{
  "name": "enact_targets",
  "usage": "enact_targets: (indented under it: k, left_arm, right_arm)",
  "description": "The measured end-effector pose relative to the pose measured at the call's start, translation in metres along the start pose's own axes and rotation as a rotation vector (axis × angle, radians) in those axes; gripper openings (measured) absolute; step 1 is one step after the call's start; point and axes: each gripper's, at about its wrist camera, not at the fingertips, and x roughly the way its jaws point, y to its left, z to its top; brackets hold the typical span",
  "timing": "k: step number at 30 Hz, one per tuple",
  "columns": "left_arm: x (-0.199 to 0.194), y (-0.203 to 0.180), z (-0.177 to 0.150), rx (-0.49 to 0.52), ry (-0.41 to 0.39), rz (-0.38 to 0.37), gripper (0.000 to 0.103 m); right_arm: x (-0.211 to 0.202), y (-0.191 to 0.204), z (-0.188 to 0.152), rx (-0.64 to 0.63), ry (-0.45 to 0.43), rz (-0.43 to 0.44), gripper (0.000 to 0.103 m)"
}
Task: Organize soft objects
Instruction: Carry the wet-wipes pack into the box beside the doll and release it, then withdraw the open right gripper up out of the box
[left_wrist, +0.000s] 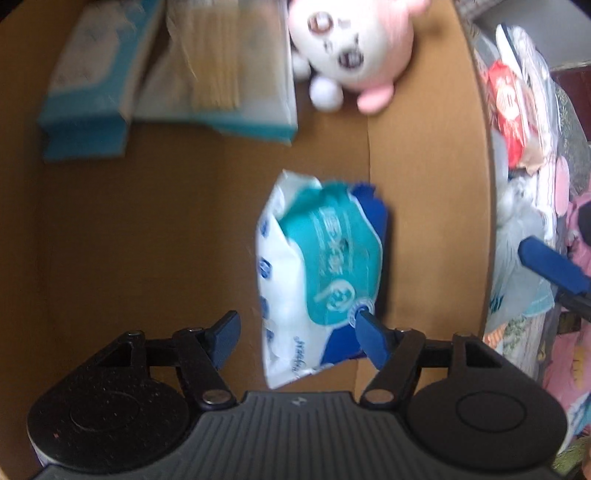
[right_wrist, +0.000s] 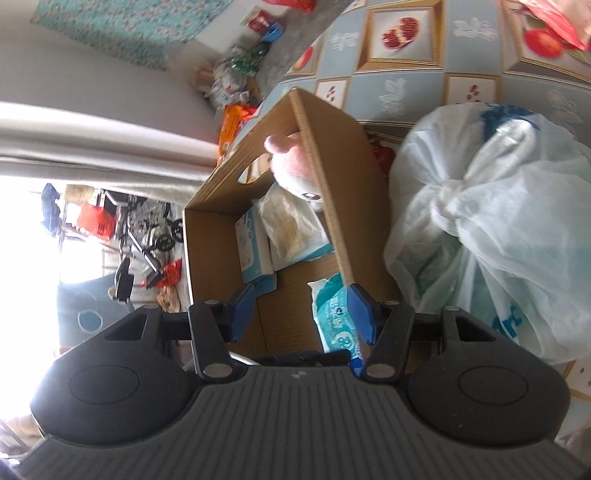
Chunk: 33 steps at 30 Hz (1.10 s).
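L tongs (left_wrist: 297, 334) spread, wipes pack (left_wrist: 317, 273) betw. pads inside cardboard box (left_wrist: 424, 184) (right pad touching); R tongs (right_wrist: 302, 314) spread, empty.

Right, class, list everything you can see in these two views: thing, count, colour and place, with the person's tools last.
cardboard box: one, brown, open-topped, on the tablecloth
wet wipes pack: one, teal, white and blue, inside the box, nearest the cameras
plush toy: one, pink and white, at the box's far end
flat packs: two, blue and white, side by side at the far end, beside the plush toy
plastic bag: one, white, knotted, outside the box
tablecloth: one, grey-blue with fruit pictures, under the box
left claw: one, black with blue fingers, open over the wipes
right claw: one, same colours, open, at the box's near edge
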Motion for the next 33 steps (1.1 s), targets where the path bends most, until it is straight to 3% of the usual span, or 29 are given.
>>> enact_targets:
  k: [3, 6, 16, 21, 24, 33]
  left_arm:
    - [0.015, 0.003, -0.001, -0.046, 0.005, -0.030, 0.058]
    - [0.013, -0.002, 0.001, -0.036, -0.059, -0.029, 0.053]
    - [0.003, 0.001, 0.034, -0.061, -0.164, -0.026, 0.051]
    - [0.000, -0.002, 0.038, -0.089, -0.172, -0.018, 0.059]
    - [-0.009, -0.004, 0.033, -0.120, -0.193, -0.012, 0.076]
    - [-0.072, -0.026, 0.022, -0.130, -0.357, 0.057, 0.080]
  right_arm:
    - [-0.002, -0.007, 0.000, 0.028, -0.015, -0.009, 0.056]
    - [-0.005, -0.013, 0.000, 0.042, -0.031, -0.012, 0.056]
    - [-0.008, -0.027, -0.003, 0.082, -0.058, -0.009, 0.056]
    - [-0.011, -0.034, -0.005, 0.083, -0.076, -0.001, 0.058]
    - [-0.016, -0.037, -0.005, 0.072, -0.105, 0.011, 0.064]
    - [-0.052, -0.066, 0.007, 0.097, -0.226, 0.075, 0.071]
